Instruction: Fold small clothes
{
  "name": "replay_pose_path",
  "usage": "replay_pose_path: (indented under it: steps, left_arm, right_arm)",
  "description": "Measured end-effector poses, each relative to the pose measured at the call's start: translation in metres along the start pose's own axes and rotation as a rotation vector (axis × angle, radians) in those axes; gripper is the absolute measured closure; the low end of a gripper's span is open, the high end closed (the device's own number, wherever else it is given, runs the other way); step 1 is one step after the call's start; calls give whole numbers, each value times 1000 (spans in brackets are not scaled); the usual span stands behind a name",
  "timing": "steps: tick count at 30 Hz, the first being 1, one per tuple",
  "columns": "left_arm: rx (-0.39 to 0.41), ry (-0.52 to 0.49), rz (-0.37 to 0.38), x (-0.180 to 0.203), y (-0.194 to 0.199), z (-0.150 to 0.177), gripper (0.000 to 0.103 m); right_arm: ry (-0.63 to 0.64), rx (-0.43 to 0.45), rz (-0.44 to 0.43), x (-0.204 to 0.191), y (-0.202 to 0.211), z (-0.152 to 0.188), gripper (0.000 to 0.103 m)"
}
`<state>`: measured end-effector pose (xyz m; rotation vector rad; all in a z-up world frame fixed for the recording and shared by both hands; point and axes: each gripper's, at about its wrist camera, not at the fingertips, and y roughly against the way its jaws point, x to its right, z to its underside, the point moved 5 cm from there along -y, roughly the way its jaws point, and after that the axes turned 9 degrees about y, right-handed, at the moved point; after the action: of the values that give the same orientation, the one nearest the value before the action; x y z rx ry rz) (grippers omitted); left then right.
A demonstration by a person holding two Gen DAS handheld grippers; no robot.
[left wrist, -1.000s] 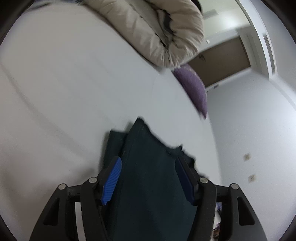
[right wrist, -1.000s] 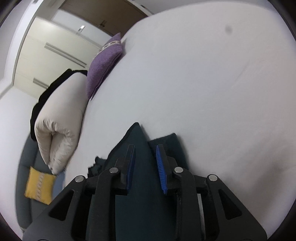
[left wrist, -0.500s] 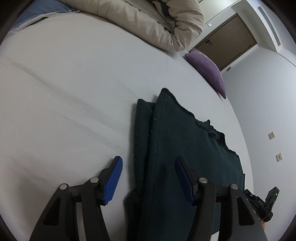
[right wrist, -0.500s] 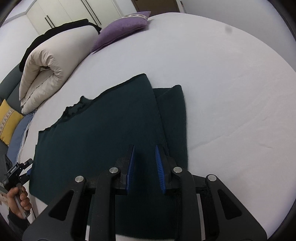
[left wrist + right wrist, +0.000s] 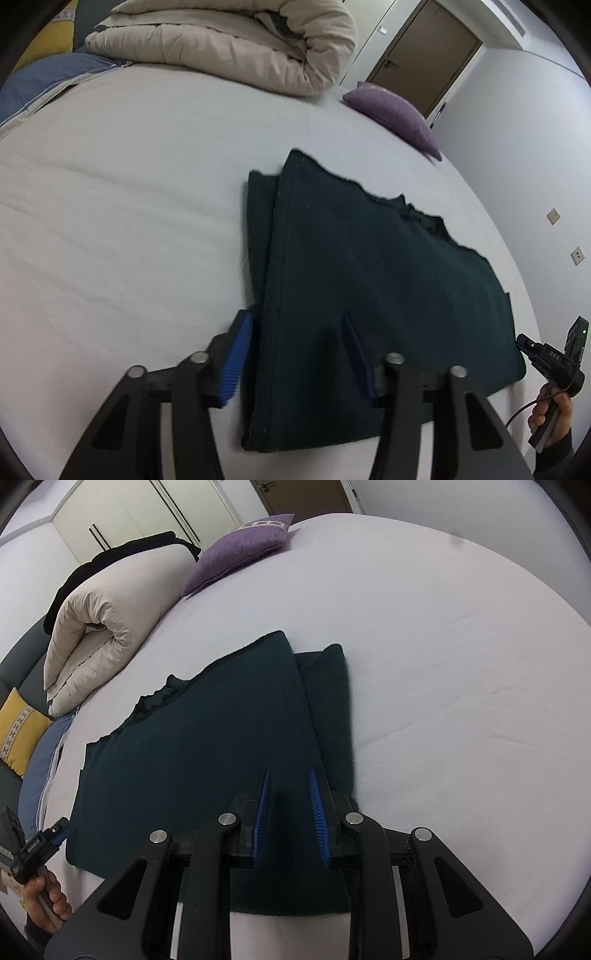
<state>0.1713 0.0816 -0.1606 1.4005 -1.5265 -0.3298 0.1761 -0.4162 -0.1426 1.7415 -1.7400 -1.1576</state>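
A dark green garment (image 5: 369,277) lies flat on the white bed (image 5: 129,221), with one sleeve folded in along each side. My left gripper (image 5: 295,350) stands over its near left part. Its jaws are closing, with the folded left edge between them, and the blue pads (image 5: 234,358) do not press the cloth. In the right wrist view the garment (image 5: 203,757) spreads to the left. My right gripper (image 5: 290,805) is over its near right part, and the narrow gap between its jaws is filled with dark cloth.
A rolled beige duvet (image 5: 236,44) and a purple cushion (image 5: 395,110) lie at the far end of the bed. A yellow cushion (image 5: 18,731) and a blue pillow (image 5: 40,775) sit to the left. A hand (image 5: 550,410) holds the other gripper near the garment's corner.
A second ago the garment hung raised between the grippers; now it lies spread flat on the bed. Both wrists have rolled level, and the left jaws have narrowed.
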Motion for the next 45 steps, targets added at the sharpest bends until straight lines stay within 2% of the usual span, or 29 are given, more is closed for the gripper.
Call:
replay_pose_path:
  steps: [4,9,12,16,20,22,23,24,25,26,27,30,32,33,35,36,37,38,45]
  left_arm:
    - [4,-37,-34,-3,1,5,71]
    - [10,-79,-55,-2,6,10,82]
    - [2,-89,-60,-4,4,12,89]
    - [-1,-88,-53,-5,6,13,96]
    - [-5,-92,-41,-4,9,13,95]
    - [2,-78,-22,-3,13,13,94]
    - [8,-73,-18,-3,15,12,89]
    - [12,-70,-17,-3,16,12,82]
    - [13,-69,-15,-2,17,12,77]
    - [15,-72,-13,-1,17,13,76]
    - [16,-81,-18,1,17,14,73]
    - [11,-115,-42,3,13,19,72]
    - [2,-118,-47,2,9,21,72]
    - [1,-120,-49,1,8,22,73]
    - [0,-124,-52,1,8,22,80]
    - [-1,-132,-54,2,8,22,86]
    - [-2,-136,-56,2,7,22,92]
    - [-2,-139,-56,2,8,23,94]
    - [12,-162,-65,4,15,24,97]
  right_arm:
    - [71,-38,23,-6,-3,10,82]
    - [76,-32,29,-5,4,12,85]
    - [119,-55,65,-6,3,16,97]
    - [61,-31,45,6,12,19,103]
    - [55,15,38,11,28,20,103]
    - [61,72,-4,8,43,18,100]
    - [71,95,-6,7,50,16,99]
    - [84,100,6,6,52,14,89]
    - [106,101,25,5,54,13,73]
    - [126,102,36,4,54,12,65]
    - [142,95,38,2,52,11,62]
    - [194,43,61,-3,40,14,62]
    - [217,1,92,-3,28,18,67]
    - [224,-21,113,-3,23,21,73]
    - [243,-39,143,-3,18,26,79]
    - [244,-40,145,-3,18,27,84]
    - [244,-37,149,-2,20,28,93]
    - [246,-34,155,-1,23,28,97]
    - [251,35,190,-10,50,29,98]
